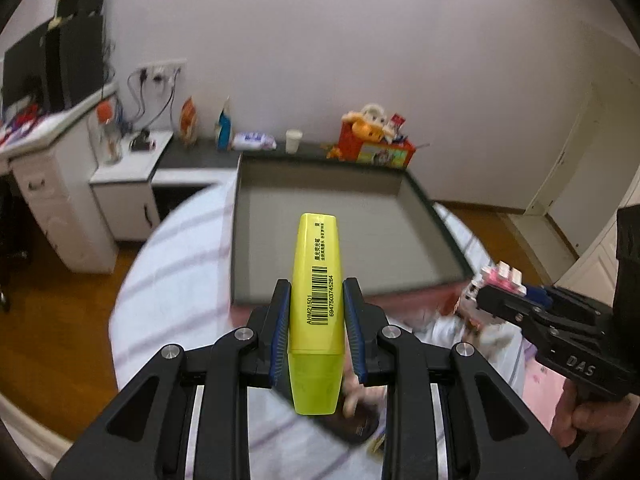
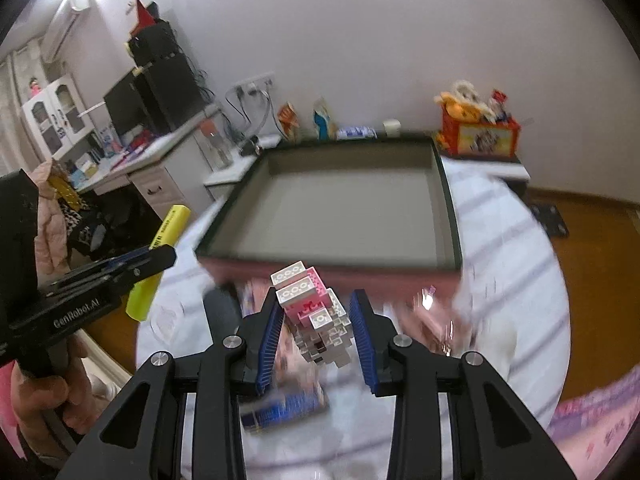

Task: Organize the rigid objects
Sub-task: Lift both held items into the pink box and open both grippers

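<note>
Left tool (image 1: 316, 312) clamps the yellow plastic highlighter marker (image 1: 317, 312) mid-body, long axis running forward along the fingers toward the shallow grey cardboard box tray (image 1: 344, 248) ahead. Right tool (image 2: 318, 320) grips a pink-and-white toy brick figure (image 2: 316, 316), held just short of the tray's near wall.

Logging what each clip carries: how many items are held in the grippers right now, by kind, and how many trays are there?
Yellow highlighter, in the left gripper: 1
Pink and white brick figure, between the right gripper fingers: 1
Grey tray, nothing seen inside: 1
Total: 3
</note>
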